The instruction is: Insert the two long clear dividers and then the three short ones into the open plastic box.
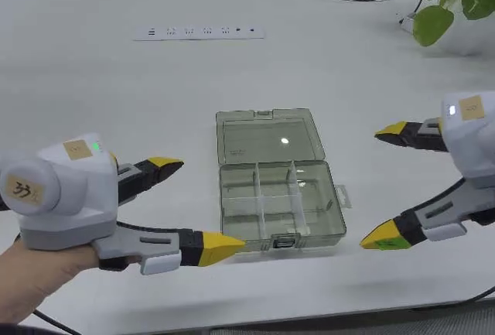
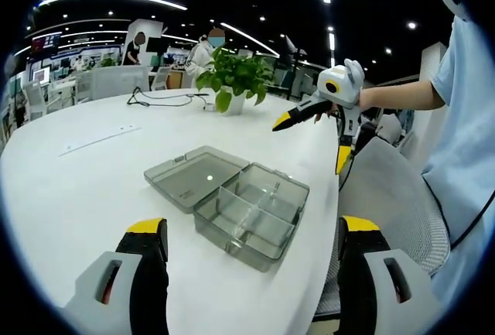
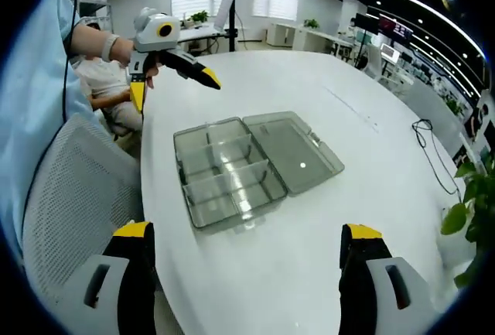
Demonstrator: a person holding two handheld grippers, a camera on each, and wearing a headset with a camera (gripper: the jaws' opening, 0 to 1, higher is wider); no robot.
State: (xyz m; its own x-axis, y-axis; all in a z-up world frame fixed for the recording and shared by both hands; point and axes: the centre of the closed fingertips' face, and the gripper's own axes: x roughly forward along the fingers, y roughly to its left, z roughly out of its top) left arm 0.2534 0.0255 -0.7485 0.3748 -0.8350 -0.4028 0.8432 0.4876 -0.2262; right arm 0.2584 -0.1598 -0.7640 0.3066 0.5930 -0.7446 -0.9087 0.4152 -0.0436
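Open plastic box (image 1: 226, 210) sits at the middle of the white worktop (image 1: 116, 95), its lid (image 1: 267, 140) laid flat on the far side. Inside the base, two long dividers (image 1: 257, 205) run near to far. Short dividers (image 1: 274, 194) cross between them, but clear plastic on clear plastic means I cannot count these with certainty. Left claw (image 1: 210, 203) hovers just left of the box with its jaws spread wide and nothing between them. Right claw (image 1: 370, 187) hovers to the right of the box, equally wide and empty. Neither touches the box. Judgement: the insertion step looks finished or nearly so, and the step in hand is inspection. The next move probably calls for checking that each short piece sits fully down in its slots. If one stands proud, a claw should narrow to pinch or press its thin top edge straight down, while the other steadies the box wall against sliding.
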